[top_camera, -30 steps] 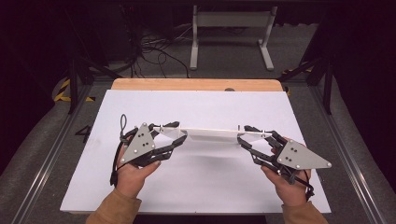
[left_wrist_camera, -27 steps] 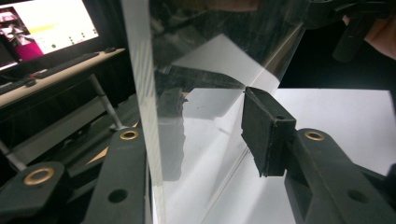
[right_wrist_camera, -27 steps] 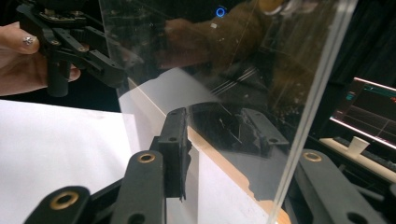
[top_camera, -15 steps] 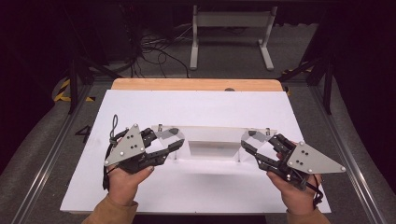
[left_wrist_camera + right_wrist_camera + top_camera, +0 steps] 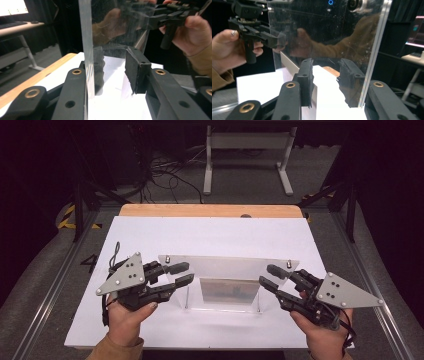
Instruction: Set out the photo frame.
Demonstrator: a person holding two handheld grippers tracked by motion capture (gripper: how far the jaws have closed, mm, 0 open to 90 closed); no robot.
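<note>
Where the clear panel [image 5: 227,270] stands tilted on the white table [image 5: 150,235]:
Left gripper [image 5: 183,273]: jaws apart astride its left edge.
Right gripper [image 5: 267,277]: jaws apart astride its right edge.

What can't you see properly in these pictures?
- Left gripper view: whether both fingers press the clear panel; a gap shows beside one.
- Right gripper view: one finger sits behind the panel's reflections.
- High view: what the small insert under the panel is, too blurred.

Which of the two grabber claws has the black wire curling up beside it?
The left gripper, at the clear panel's left end. A black cable loops up beside its grey plate; the right gripper shows none there.
</note>
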